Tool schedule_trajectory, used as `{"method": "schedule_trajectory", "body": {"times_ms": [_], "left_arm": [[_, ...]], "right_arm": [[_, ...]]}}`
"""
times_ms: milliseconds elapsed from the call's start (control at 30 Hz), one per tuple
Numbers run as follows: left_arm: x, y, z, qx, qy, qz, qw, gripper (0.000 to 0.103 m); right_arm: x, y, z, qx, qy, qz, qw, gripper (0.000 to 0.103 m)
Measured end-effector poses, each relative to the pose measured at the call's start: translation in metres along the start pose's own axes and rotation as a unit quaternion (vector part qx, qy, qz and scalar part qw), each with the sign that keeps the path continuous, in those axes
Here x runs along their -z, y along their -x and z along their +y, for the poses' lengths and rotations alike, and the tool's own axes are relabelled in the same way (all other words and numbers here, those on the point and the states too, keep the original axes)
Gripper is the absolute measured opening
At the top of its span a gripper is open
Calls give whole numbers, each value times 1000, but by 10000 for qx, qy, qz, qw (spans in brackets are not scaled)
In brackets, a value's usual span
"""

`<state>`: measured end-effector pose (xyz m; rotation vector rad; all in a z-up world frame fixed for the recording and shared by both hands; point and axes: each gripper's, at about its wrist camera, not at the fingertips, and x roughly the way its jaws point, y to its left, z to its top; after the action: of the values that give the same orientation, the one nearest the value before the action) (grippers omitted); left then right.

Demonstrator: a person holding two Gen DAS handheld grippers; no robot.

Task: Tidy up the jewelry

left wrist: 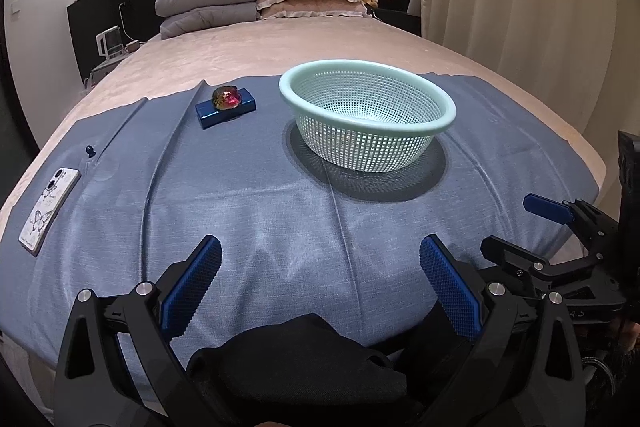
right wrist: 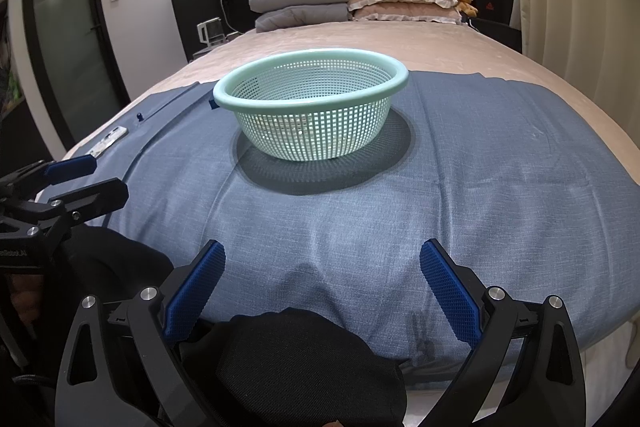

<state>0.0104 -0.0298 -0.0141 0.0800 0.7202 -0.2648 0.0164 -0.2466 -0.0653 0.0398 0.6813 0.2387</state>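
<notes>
You have one green basket [left wrist: 367, 115] on the blue cloth [left wrist: 280, 211], with nothing clear inside it. One shiny red jewel [left wrist: 227, 97] sits on one blue box [left wrist: 225, 111], left of the basket. Your left gripper [left wrist: 320, 259] and right gripper [right wrist: 322, 263] are both spread wide, holding nothing.

In your right wrist view the basket [right wrist: 310, 107] hides nearly all of the blue box [right wrist: 213, 103], leaving only a corner at its left rim. What the red-green piece [left wrist: 227, 97] on that box is, you cannot tell at this size. The basket's mesh blurs whatever lies on its floor.
</notes>
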Motion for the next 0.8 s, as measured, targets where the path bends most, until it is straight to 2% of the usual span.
{"method": "schedule_trajectory", "body": {"times_ms": [100,433,800], "left_arm": [[0,-1,4,23,109,14,9999,97],[2,3,-2,-127,-29,-71,9999,97],[3,4,-2,-83,-60,-74,9999,97]], "right_arm": [[0,0,0,11,6,-10,10000,94],[1,0,1,17,0,-15,10000,94],[1,0,1,17,-2,-15,10000,94]]}}
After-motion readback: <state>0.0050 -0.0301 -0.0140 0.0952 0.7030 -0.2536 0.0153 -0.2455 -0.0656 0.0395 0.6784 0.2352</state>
